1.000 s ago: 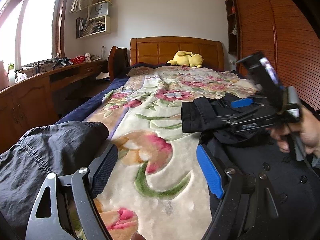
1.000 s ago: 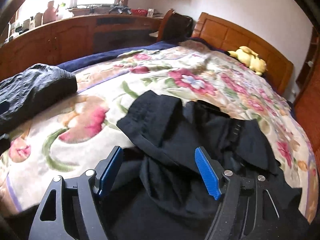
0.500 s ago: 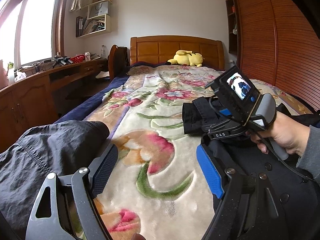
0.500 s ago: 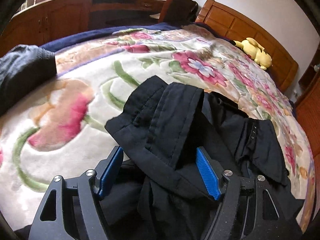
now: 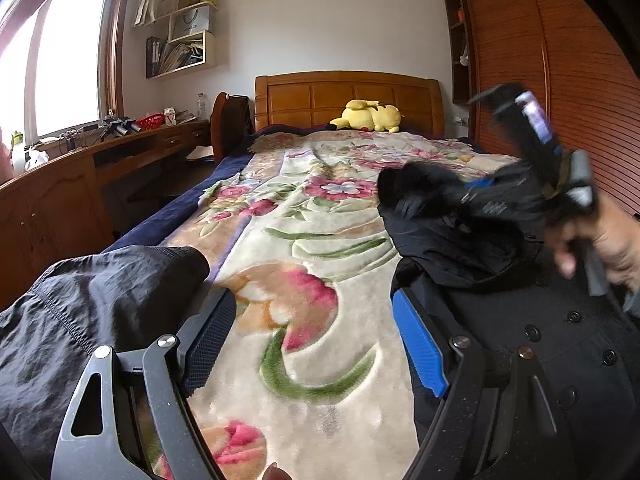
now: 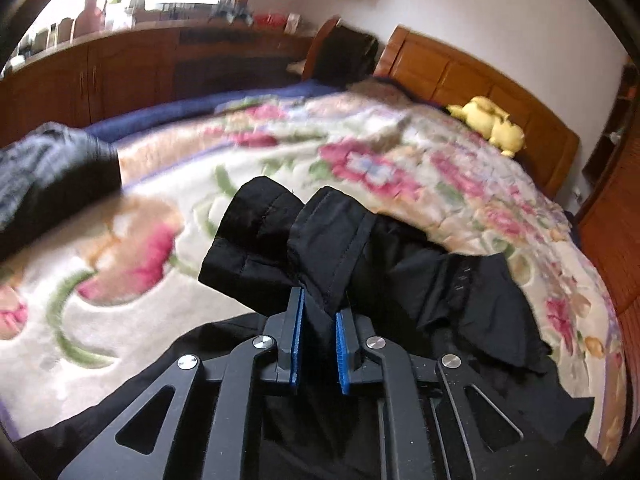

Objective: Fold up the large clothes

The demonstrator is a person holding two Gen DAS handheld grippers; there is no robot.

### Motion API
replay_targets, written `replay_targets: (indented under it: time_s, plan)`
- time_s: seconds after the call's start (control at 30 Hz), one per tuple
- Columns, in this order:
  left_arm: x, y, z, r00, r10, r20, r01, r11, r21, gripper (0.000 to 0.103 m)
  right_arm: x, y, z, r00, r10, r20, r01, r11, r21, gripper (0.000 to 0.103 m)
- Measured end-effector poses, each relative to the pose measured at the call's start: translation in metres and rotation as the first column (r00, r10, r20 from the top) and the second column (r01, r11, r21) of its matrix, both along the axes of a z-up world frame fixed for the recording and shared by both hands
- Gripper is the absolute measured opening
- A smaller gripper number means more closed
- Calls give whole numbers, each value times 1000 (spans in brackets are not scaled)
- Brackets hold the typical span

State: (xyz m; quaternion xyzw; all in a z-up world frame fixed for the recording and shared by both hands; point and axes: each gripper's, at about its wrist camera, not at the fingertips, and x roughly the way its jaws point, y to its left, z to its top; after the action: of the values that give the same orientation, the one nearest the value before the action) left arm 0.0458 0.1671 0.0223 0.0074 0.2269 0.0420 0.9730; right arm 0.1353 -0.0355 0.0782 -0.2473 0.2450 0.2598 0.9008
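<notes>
A black buttoned coat [image 5: 560,340] lies crumpled on the right side of the floral blanket [image 5: 312,240]. My right gripper [image 6: 318,304] is closing its jaws on the coat's sleeve [image 6: 288,232], and the blue pads pinch a bunch of the black cloth. In the left wrist view a hand holds the right gripper [image 5: 480,192], blurred, with the sleeve end [image 5: 416,184] raised off the bed. My left gripper [image 5: 308,312] stands open low over the blanket with nothing between its fingers. It sits between the coat and a dark grey jacket [image 5: 92,312].
A yellow plush toy [image 5: 370,116] rests by the wooden headboard [image 5: 348,96]. A long wooden desk [image 5: 80,176] and a chair [image 5: 230,120] run along the left of the bed. A slatted wardrobe [image 5: 580,80] stands at the right.
The right gripper came down over the black sleeve, its jaws went from wide to pinched on the cloth, and it lifted the sleeve. The left gripper kept still.
</notes>
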Motion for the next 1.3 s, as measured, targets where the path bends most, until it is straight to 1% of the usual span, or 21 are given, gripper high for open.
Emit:
replay_targets:
  time_s: [0.1, 0.17, 0.23, 0.33, 0.4, 0.43, 0.5, 0.53, 0.57, 0.63, 0.7, 0.73, 0.77, 0.83, 0.87, 0.93, 1.0, 1.1, 1.2, 1.27, 1.3]
  plan:
    - [1, -2, 2, 1000, -8, 1, 8, 1000, -10, 81, -24, -33, 19, 999, -5, 51, 2, 999, 48, 14]
    - [1, -5, 3, 1000, -16, 3, 16, 1000, -15, 81, -41, -63, 31, 996, -31, 82, 25, 996, 83, 14]
    - [0, -11, 4, 1000, -23, 8, 23, 1000, -9, 81, -57, -95, 40, 991, -90, 103, 78, 990, 114, 14]
    - [-2, -16, 5, 999, -32, 10, 32, 999, -4, 81, -77, -149, 44, 974, -206, 99, 189, 969, 158, 14]
    - [-3, -19, 5, 999, -34, 9, 34, 999, -3, 81, -88, -185, 37, 957, -282, 67, 267, 949, 170, 14]
    - [-4, -20, 5, 999, -36, 9, 36, 999, -3, 81, -92, -203, 30, 950, -311, 35, 301, 939, 169, 14]
    - [-5, -20, 6, 999, -37, 11, 37, 999, -7, 81, -103, -231, 12, 929, -371, -6, 368, 920, 137, 15]
    - [-5, -20, 7, 999, -38, 13, 38, 999, -10, 81, -109, -241, 2, 921, -388, -31, 388, 913, 121, 20]
    - [-6, -20, 7, 999, -38, 13, 38, 999, -13, 81, -115, -251, -7, 914, -402, -56, 405, 908, 109, 27]
    - [-5, -20, 8, 999, -39, 14, 39, 999, -16, 81, -131, -268, -21, 900, -424, -100, 433, 895, 108, 35]
    - [-6, -21, 9, 999, -41, 12, 42, 999, -14, 81, -150, -279, -27, 894, -427, -135, 444, 886, 135, 41]
    - [-6, -22, 9, 999, -43, 11, 43, 999, -12, 81, -156, -282, -27, 893, -426, -146, 445, 884, 145, 46]
    - [-5, -23, 9, 999, -46, 10, 46, 999, -10, 81, -164, -284, -29, 894, -423, -148, 443, 884, 150, 55]
    - [-4, -25, 8, 999, -47, 7, 47, 999, -6, 81, -176, -284, -27, 895, -429, -125, 443, 887, 132, 64]
    - [-4, -26, 8, 999, -48, 5, 48, 999, -5, 81, -183, -285, -21, 897, -428, -111, 440, 888, 135, 65]
    - [-3, -27, 8, 999, -51, 4, 51, 999, -6, 81, -191, -283, -10, 903, -417, -105, 429, 887, 170, 66]
    - [-3, -28, 8, 999, -53, 6, 53, 999, -5, 81, -210, -280, -2, 911, -401, -95, 412, 887, 207, 66]
    - [-3, -31, 7, 998, -57, 3, 57, 998, -1, 81, -220, -277, -2, 922, -385, -48, 387, 902, 191, 66]
    - [-2, -32, 6, 998, -60, -2, 60, 998, 4, 81, -203, -273, -7, 919, -393, -37, 394, 903, 169, 66]
    - [-2, -33, 5, 998, -60, -2, 60, 998, 5, 81, -187, -277, -6, 908, -419, -27, 417, 894, 162, 66]
    - [-2, -33, 5, 998, -60, -3, 60, 998, 5, 81, -164, -275, -5, 900, -435, -29, 434, 887, 156, 66]
